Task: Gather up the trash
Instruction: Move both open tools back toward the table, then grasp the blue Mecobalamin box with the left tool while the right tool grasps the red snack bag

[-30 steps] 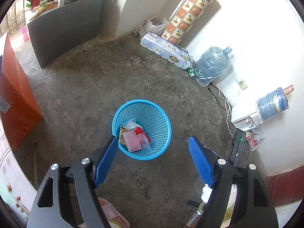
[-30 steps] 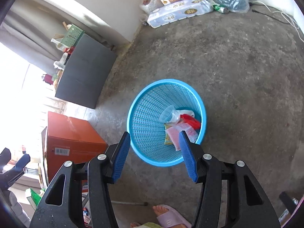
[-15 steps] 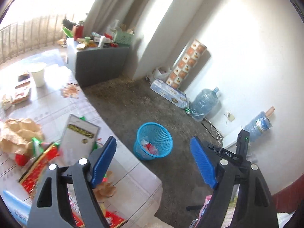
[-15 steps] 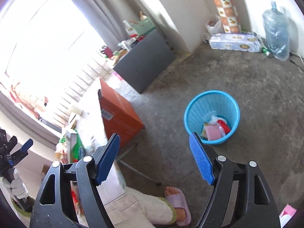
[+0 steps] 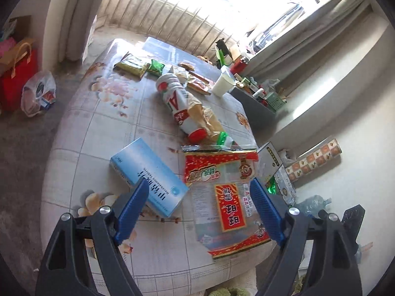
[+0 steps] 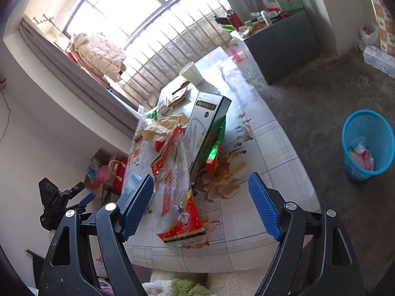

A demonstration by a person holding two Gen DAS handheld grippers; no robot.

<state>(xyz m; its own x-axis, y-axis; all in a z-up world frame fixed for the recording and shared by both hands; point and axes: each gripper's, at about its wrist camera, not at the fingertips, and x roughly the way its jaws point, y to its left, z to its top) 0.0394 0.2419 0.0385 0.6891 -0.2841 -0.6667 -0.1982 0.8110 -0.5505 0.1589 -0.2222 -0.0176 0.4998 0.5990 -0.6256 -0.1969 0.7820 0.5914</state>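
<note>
Moved: both grippers swung from over the basket (image 6: 367,145) to the table (image 5: 98,128).
Left gripper (image 5: 200,209): released, empty.
Right gripper (image 6: 201,207): just widened, empty.
Wrapper (image 5: 222,197): table's near edge.
Box (image 5: 148,175): beside it.

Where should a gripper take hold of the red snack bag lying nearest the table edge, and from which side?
Probably at the red snack bag's near bottom seam, coming in low from the table edge. The bag lies flat and wider than the open left gripper above it, so a pinch across it from above looks hopeless; the thin seam at the edge offers a bite.
</note>
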